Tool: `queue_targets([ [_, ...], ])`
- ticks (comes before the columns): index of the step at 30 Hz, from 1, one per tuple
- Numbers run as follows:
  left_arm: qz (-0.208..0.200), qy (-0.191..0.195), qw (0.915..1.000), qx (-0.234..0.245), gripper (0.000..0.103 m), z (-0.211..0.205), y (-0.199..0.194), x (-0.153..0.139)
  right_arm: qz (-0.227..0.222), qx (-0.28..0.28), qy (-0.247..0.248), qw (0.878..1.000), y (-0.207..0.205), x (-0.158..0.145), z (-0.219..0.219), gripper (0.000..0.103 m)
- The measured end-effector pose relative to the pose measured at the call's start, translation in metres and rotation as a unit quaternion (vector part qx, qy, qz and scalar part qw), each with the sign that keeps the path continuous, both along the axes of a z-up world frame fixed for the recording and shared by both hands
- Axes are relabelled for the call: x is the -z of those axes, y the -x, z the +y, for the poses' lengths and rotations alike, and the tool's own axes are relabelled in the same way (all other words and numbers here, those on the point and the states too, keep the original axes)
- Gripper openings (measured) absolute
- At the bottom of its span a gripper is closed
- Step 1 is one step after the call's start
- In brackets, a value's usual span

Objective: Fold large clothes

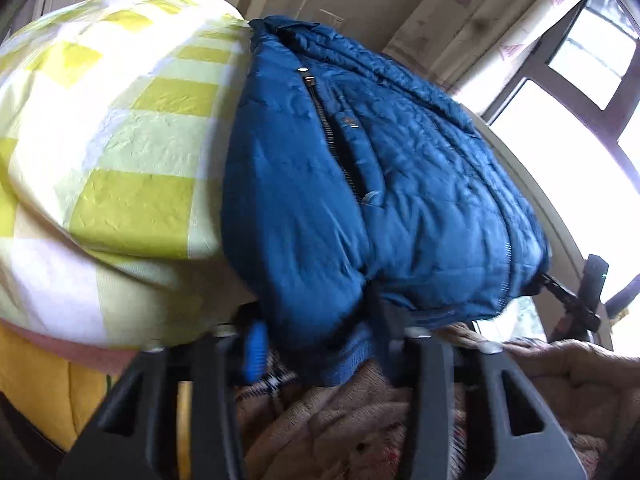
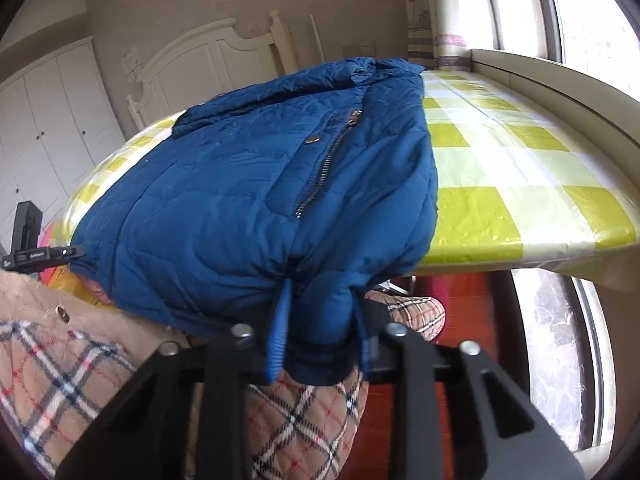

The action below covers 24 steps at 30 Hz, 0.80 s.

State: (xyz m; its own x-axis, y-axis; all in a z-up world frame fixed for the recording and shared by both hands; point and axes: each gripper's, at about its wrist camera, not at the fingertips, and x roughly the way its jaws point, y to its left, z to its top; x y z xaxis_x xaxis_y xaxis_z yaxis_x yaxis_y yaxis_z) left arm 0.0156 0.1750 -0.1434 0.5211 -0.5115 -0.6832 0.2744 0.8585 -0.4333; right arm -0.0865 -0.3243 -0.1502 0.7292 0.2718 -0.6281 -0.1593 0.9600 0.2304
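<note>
A blue quilted jacket (image 1: 380, 184) lies zipped on a bed with a yellow-and-white checked cover (image 1: 120, 128), its hem hanging over the near edge. My left gripper (image 1: 320, 344) is shut on a ribbed blue cuff at the hem. In the right wrist view the jacket (image 2: 240, 200) lies across the checked cover (image 2: 520, 184), and my right gripper (image 2: 320, 344) is shut on the other cuff at the hem. Its blue pads (image 2: 278, 344) press the fabric from both sides.
A tan coat with plaid lining (image 2: 80, 360) lies below the bed edge, and it also shows under the left gripper (image 1: 340, 420). A white headboard (image 2: 208, 56) and wardrobe (image 2: 48, 120) stand behind. A window (image 2: 580, 12) and ledge run along the right. A black clamp mount (image 2: 28, 240) stands left.
</note>
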Motion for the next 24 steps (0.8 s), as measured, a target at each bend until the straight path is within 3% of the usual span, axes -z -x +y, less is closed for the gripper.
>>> queue_targets([
  [1, -0.005, 0.007, 1.0000, 0.004, 0.020, 0.001, 0.005, -0.004, -0.004, -0.009, 0.004, 1.000, 0.006, -0.004, 0.001, 0.016],
  [4, -0.040, 0.052, 0.9977, 0.017, 0.017, 0.008, 0.019, -0.029, -0.045, -0.031, -0.015, 0.998, 0.027, -0.029, 0.000, 0.015],
  [8, -0.073, 0.143, 0.9868, 0.022, 0.016, 0.022, 0.022, -0.055, -0.112, -0.042, -0.066, 0.991, 0.040, -0.061, 0.000, 0.015],
  [16, -0.109, 0.186, 0.9764, 0.001, 0.014, 0.045, 0.036, -0.090, -0.189, -0.066, -0.104, 0.974, 0.065, -0.118, 0.012, 0.014],
  [20, -0.135, 0.232, 0.9633, 0.000, 0.014, 0.058, 0.049, -0.117, -0.232, -0.070, -0.119, 0.963, 0.082, -0.154, 0.015, 0.014],
  [24, -0.174, 0.296, 0.9392, 0.005, 0.014, 0.071, 0.035, -0.161, -0.277, -0.052, -0.135, 0.950, 0.067, -0.198, 0.003, 0.014],
])
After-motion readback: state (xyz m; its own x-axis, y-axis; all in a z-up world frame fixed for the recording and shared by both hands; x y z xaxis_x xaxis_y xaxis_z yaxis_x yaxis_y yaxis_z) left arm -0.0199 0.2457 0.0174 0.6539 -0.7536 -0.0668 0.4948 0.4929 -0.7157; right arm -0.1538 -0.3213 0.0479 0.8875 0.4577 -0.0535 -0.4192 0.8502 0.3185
